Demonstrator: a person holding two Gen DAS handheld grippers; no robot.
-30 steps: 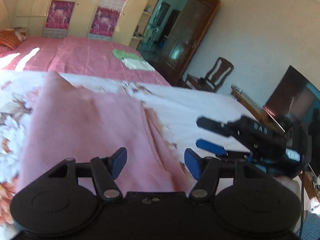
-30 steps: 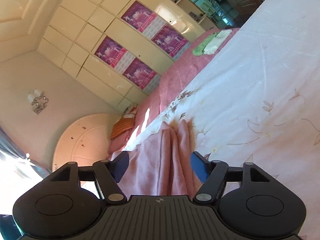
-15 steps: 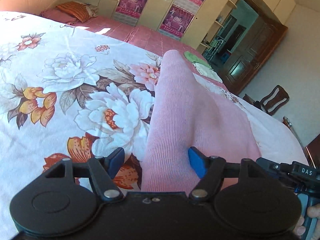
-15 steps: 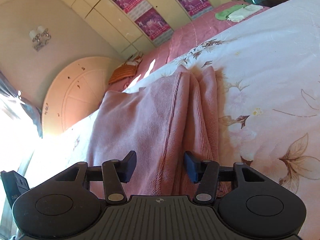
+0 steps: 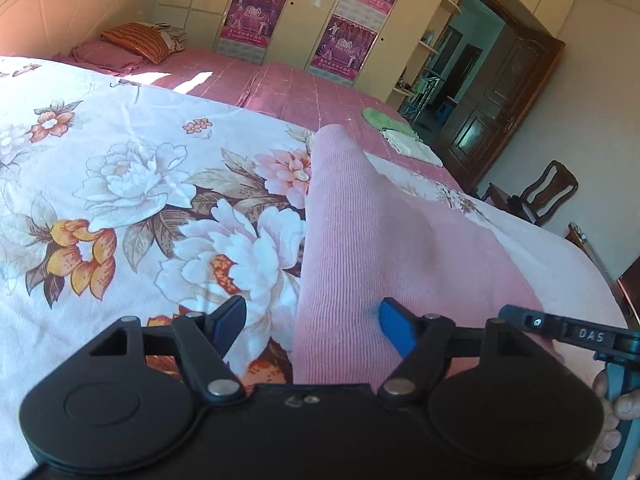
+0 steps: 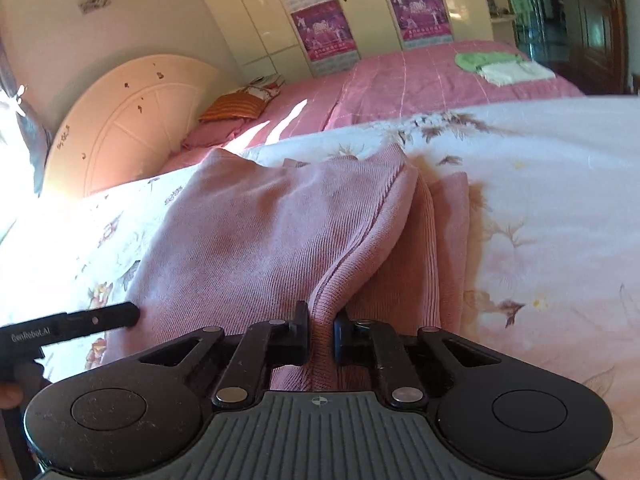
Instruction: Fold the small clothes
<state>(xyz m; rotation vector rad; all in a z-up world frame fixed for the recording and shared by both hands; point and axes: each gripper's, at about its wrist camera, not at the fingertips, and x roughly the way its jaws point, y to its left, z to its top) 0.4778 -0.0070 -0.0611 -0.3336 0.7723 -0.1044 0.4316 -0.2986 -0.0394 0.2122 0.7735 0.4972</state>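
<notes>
Two bits of writing can be read: "DAS" in pale letters on the black body of the right gripper (image 5: 520, 318) where it enters the lower right of the left wrist view, and "GenRobot.AI" on the black bar of the left gripper (image 6: 132, 314) at the lower left of the right wrist view. The purple posters (image 5: 252, 14) on the cream wardrobe doors carry print too small to make out.

The pink knit garment (image 5: 360, 248) lies on the floral bedspread (image 5: 120, 184), running from the bottom centre of the left wrist view up toward the middle. The left gripper (image 5: 308, 322) has its blue pads spread wide — the garment's left edge sits between them, with the right pad over the cloth and the left pad over the flowers.

In the right wrist view, the right gripper (image 6: 321, 330) is pinched tight on a raised ridge of the garment (image 6: 260, 240), at the bottom centre. From there the cloth spreads up and left, with a folded strip to the right of the ridge — all on the bedspread (image 6: 540, 200)
</notes>
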